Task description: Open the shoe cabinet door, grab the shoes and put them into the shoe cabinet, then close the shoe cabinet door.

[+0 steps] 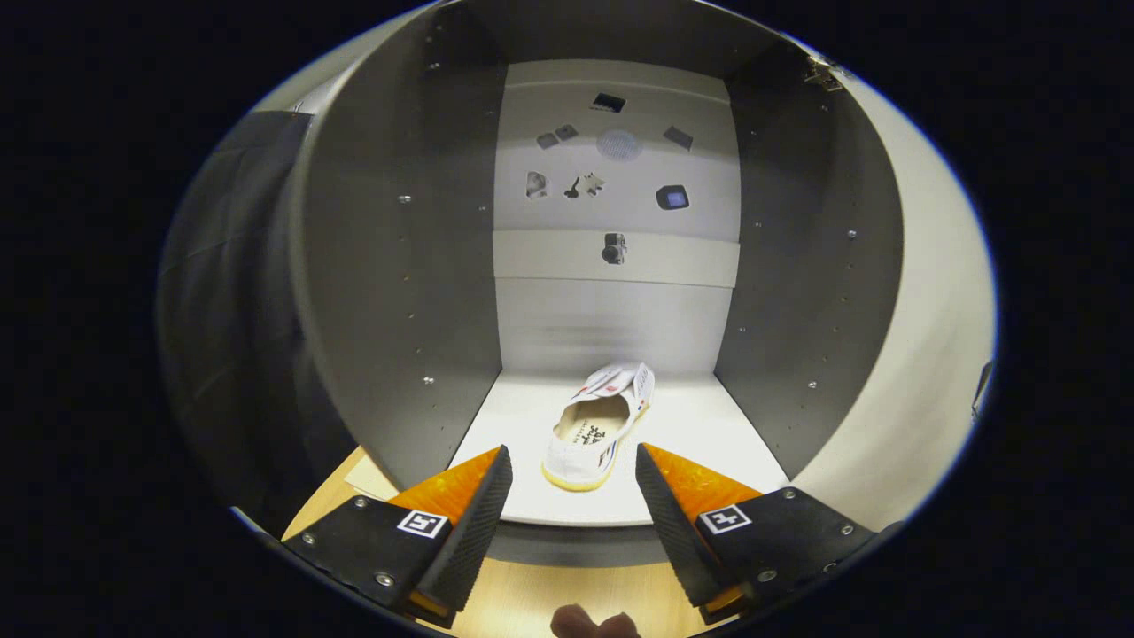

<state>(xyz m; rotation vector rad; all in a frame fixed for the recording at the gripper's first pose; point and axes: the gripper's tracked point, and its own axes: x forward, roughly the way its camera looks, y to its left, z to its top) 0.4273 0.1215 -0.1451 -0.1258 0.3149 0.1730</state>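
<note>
A white canvas shoe [596, 427] with a yellowish sole rests on the white floor of the open shoe cabinet [709, 425], heel toward me and toe pointing at the back wall. My gripper [573, 461] is open, and its fingertips flank the shoe's heel without touching it. The cabinet door [921, 354] is swung open on the right, seen edge-on beside the grey right side wall.
Grey side walls [399, 292] close in the compartment on both sides. The back panel [616, 177] carries several small stickers and fittings. A wooden floor [549, 602] lies below the cabinet's front edge. A bit of a hand [592, 623] peeks in between the finger bases.
</note>
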